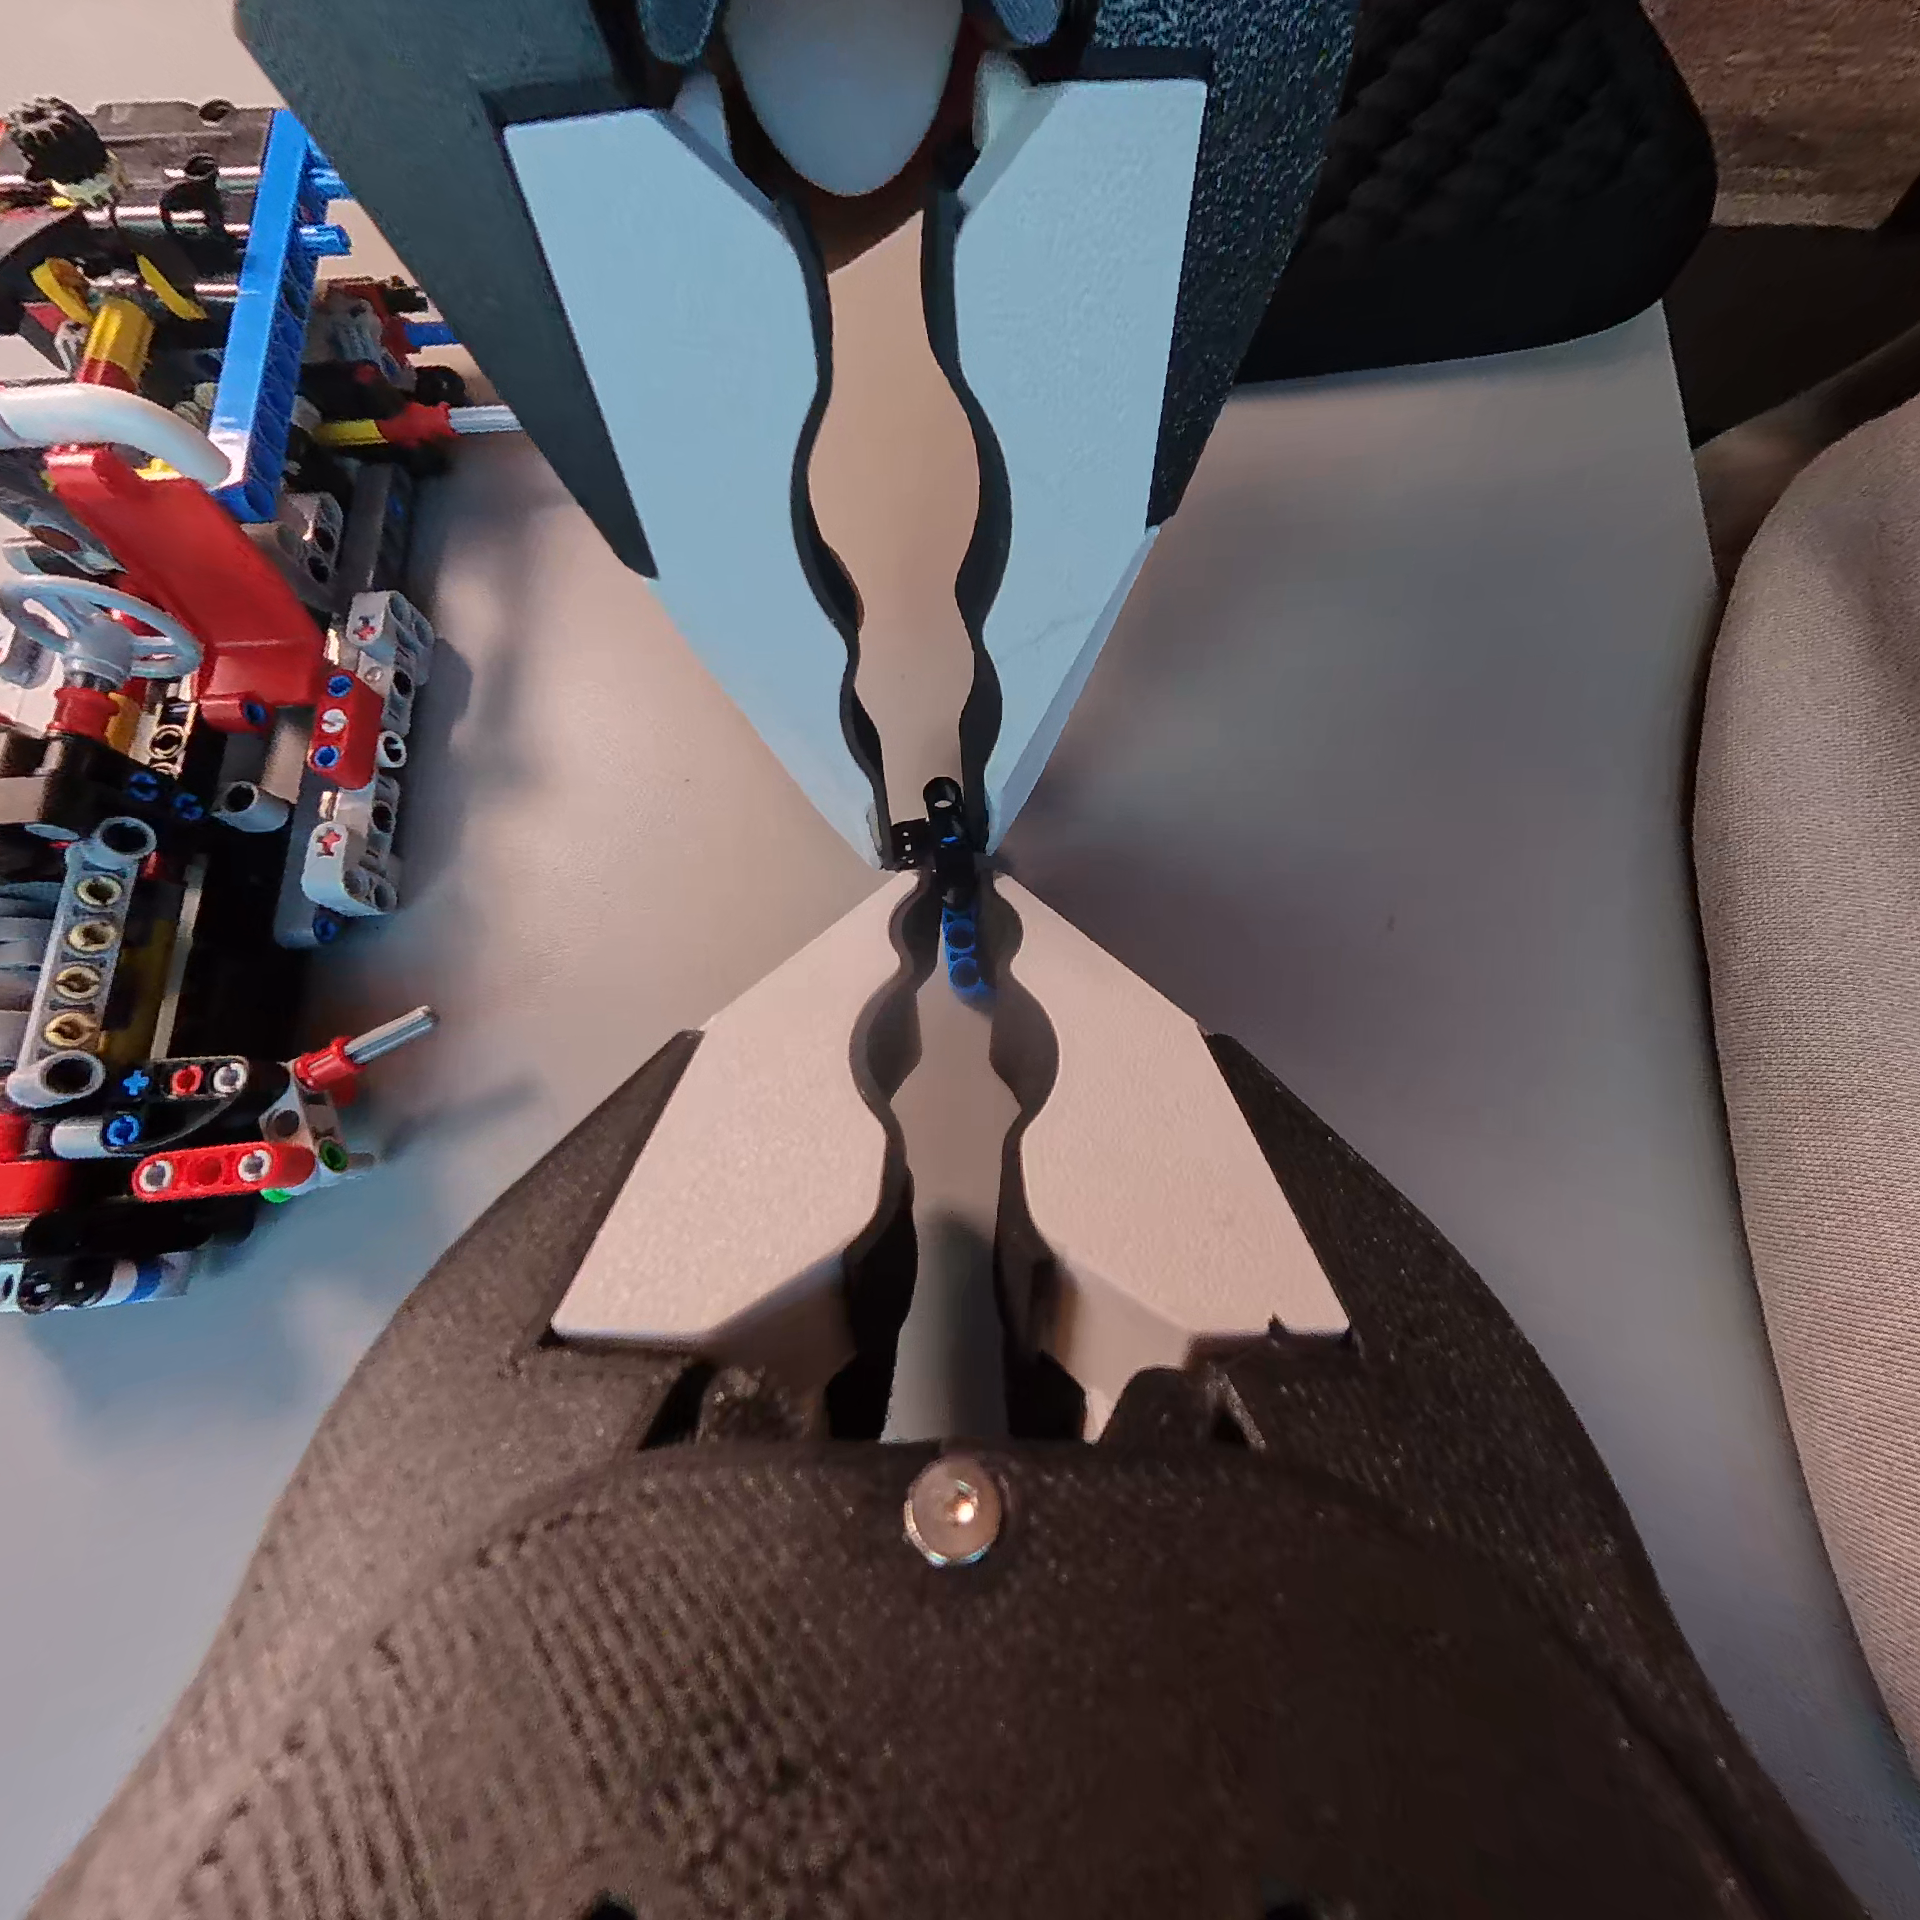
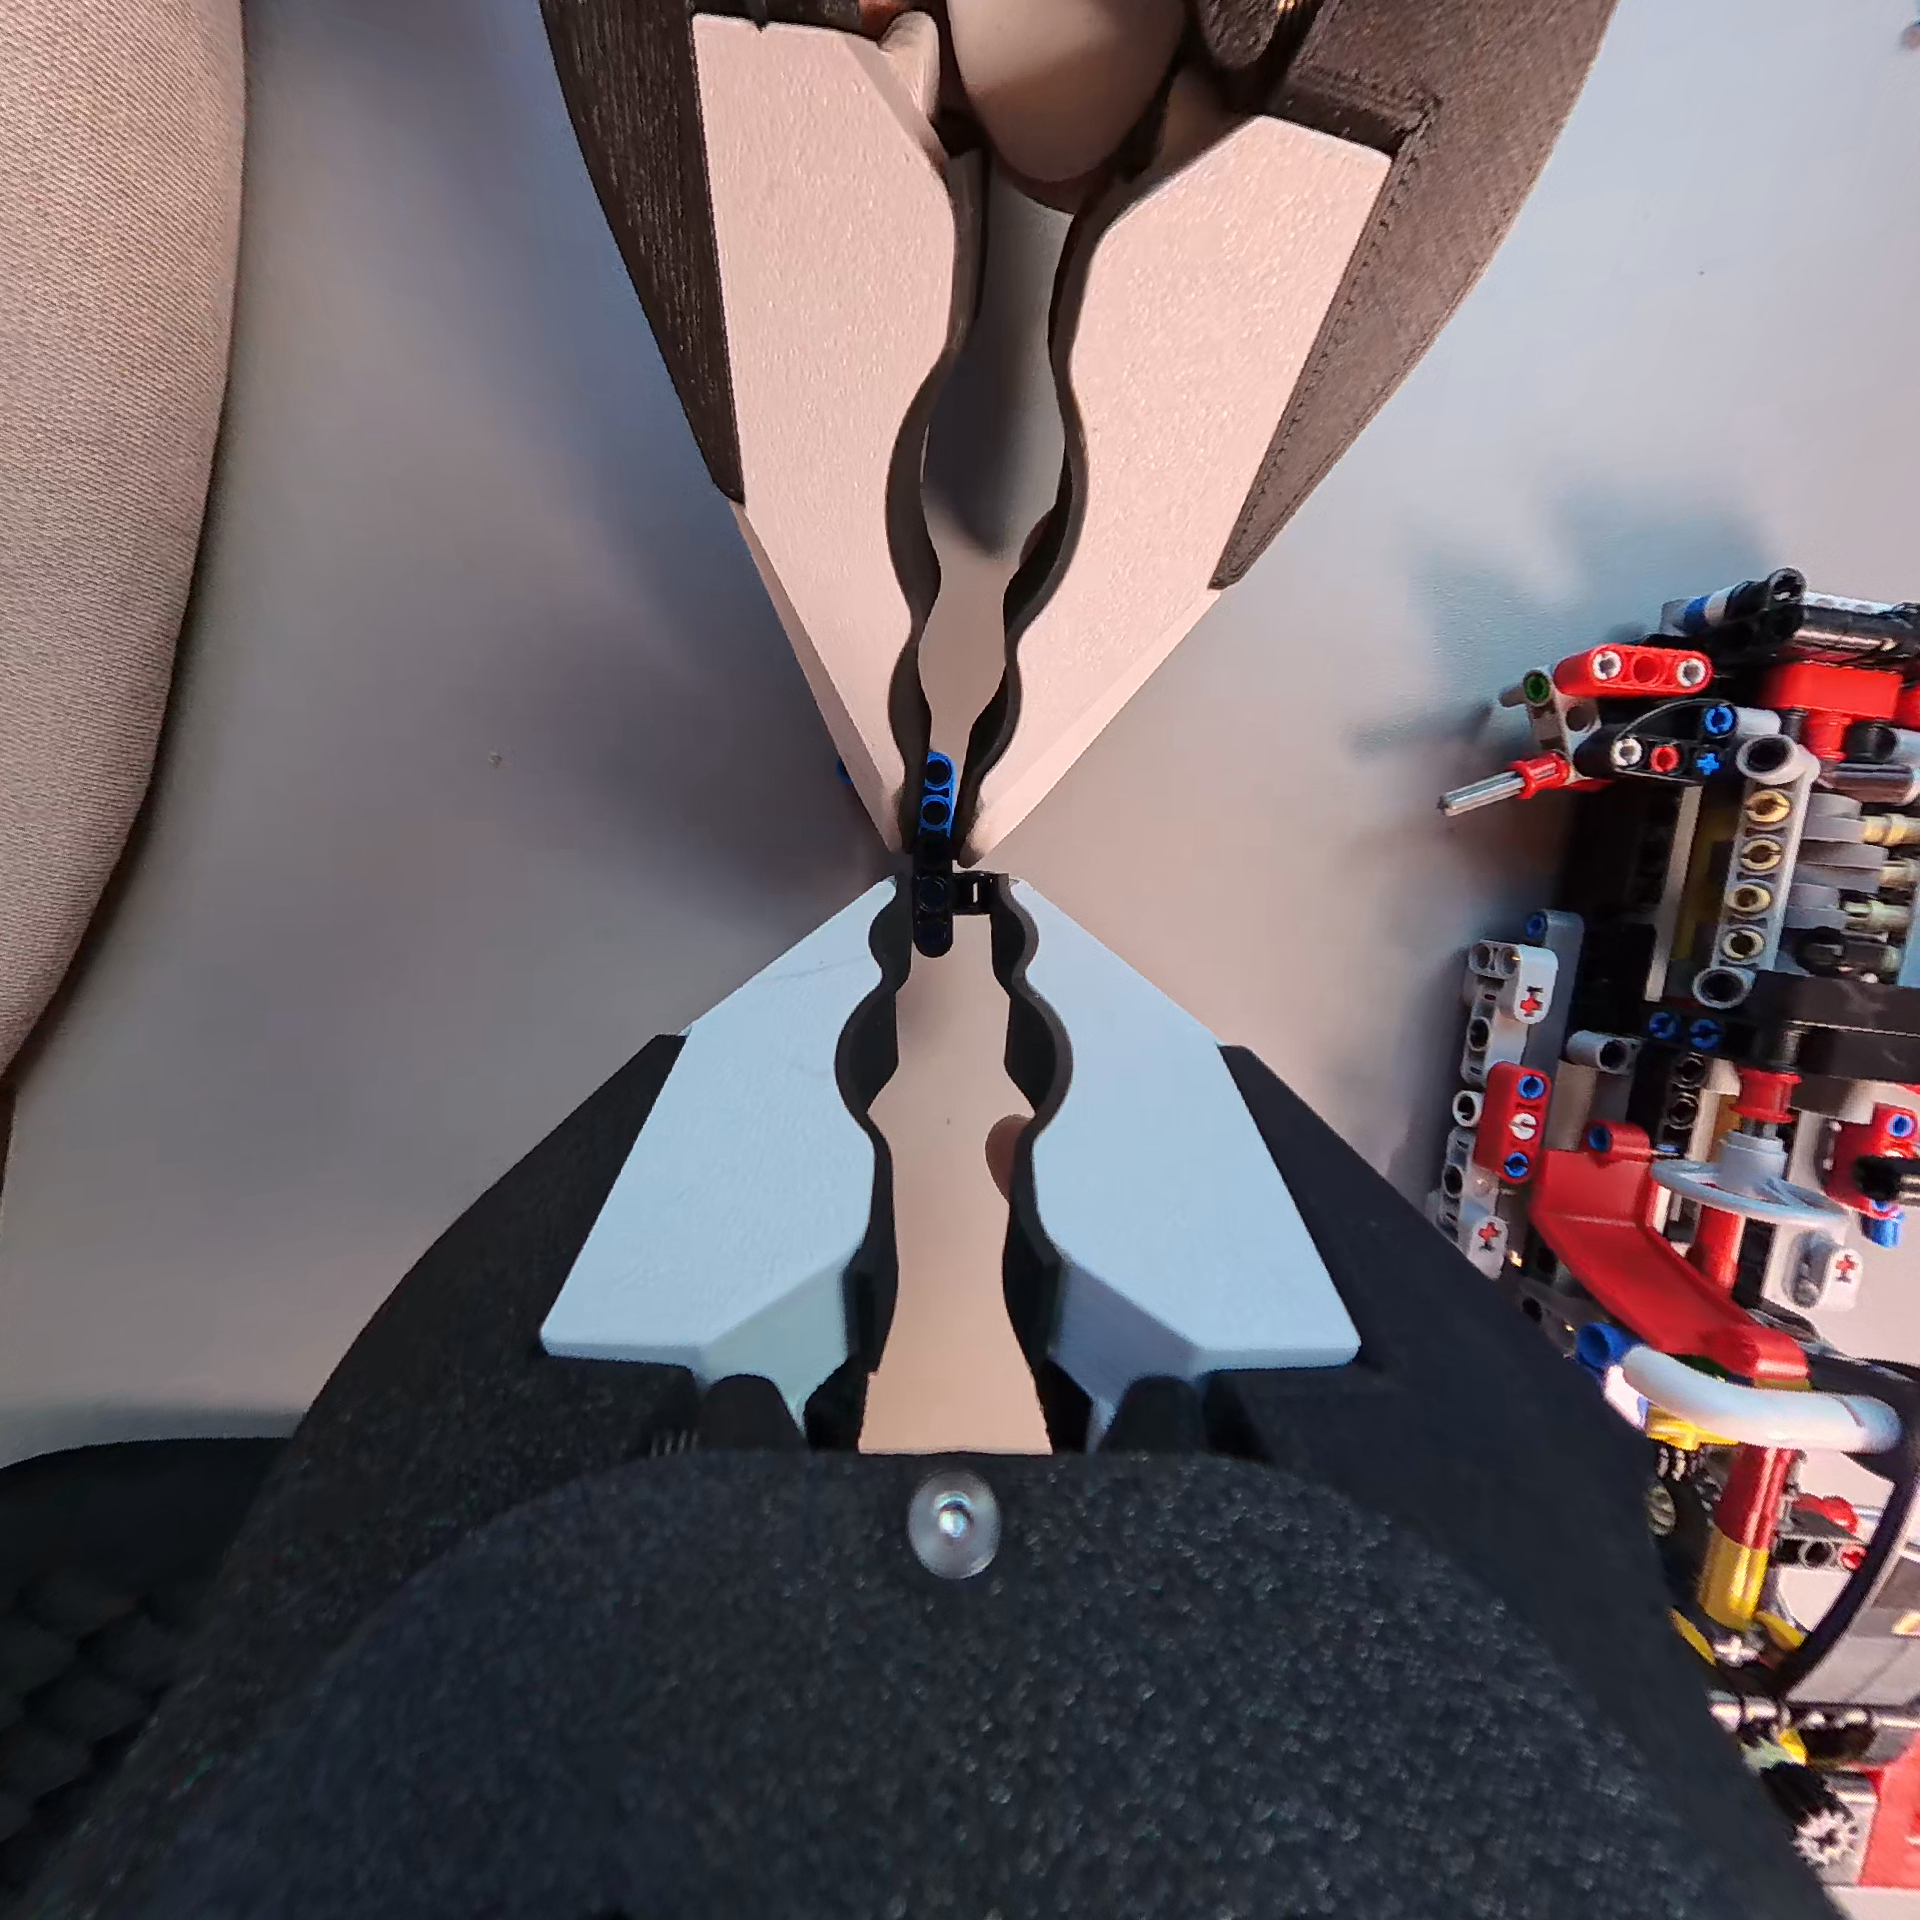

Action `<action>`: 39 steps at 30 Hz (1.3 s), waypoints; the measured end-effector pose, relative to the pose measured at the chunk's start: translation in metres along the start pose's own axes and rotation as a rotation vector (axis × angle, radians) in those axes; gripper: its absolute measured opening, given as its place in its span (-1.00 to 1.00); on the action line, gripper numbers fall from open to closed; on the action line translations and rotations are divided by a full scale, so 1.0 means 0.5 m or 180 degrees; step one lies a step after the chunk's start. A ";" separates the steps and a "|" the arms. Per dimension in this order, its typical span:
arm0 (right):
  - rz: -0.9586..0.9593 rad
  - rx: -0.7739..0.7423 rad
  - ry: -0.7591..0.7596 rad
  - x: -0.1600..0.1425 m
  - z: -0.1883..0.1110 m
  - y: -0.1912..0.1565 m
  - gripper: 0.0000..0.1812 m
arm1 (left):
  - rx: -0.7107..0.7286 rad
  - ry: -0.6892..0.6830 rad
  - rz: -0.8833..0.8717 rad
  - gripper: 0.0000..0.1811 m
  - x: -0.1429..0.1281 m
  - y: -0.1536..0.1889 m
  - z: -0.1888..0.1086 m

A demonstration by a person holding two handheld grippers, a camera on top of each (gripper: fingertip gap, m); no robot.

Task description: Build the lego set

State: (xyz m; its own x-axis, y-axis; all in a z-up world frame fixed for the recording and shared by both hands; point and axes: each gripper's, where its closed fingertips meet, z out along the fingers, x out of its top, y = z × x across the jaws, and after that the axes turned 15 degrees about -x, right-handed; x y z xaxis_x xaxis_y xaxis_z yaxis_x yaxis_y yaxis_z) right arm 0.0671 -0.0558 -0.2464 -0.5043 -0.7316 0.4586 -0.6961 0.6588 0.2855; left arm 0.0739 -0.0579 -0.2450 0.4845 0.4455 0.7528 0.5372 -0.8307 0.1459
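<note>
My left gripper (image 1: pixel 951 883) is shut on a small blue beam (image 1: pixel 964 951) with round holes. My right gripper (image 1: pixel 935 847) comes in from the top of the left wrist view, tip to tip with the left. It is shut on a small black connector piece (image 1: pixel 938 821). The two pieces touch end to end above the table. In the right wrist view my right gripper (image 2: pixel 951 888) holds the black piece (image 2: pixel 935 909), and my left gripper (image 2: pixel 935 847) opposite holds the blue beam (image 2: pixel 938 790). The half-built lego vehicle (image 1: pixel 156 727) stands to the side.
The vehicle model (image 2: pixel 1714 1039) of red, blue, grey and black parts sits on the pale grey table (image 1: pixel 623 727). A beige upholstered seat (image 1: pixel 1818 935) lies past the table edge. A black knitted sleeve (image 1: pixel 1455 208) shows behind the right gripper. Less than 4 cm separates the two grippers' tips.
</note>
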 end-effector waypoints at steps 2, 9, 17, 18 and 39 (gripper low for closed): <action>-0.0005 -0.0019 0.0025 0.000 0.000 0.000 -0.87 | 0.0000 -0.0019 -0.0026 -0.95 -0.001 0.000 0.000; 0.0064 -0.0063 0.0086 0.001 0.002 0.001 -0.86 | -0.0070 -0.0016 -0.0123 -0.95 -0.002 0.000 0.000; 0.0145 -0.0194 0.0151 0.001 0.004 0.001 -0.86 | -0.0105 -0.0014 -0.0121 -0.95 -0.004 0.000 0.001; 0.0170 -0.0205 0.0141 0.001 0.004 0.001 -0.86 | -0.0116 -0.0017 -0.0110 -0.95 -0.004 0.000 0.001; 0.0523 -0.0064 0.0273 0.007 0.001 0.002 -0.86 | -0.0193 -0.0035 -0.0096 -0.95 -0.004 0.000 -0.003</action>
State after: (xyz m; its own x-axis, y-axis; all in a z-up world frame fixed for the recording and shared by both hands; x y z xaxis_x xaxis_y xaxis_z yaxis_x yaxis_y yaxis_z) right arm 0.0642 -0.0575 -0.2451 -0.5643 -0.5969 0.5704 -0.5972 0.7721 0.2172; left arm 0.0719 -0.0591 -0.2457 0.4764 0.4739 0.7406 0.5090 -0.8355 0.2072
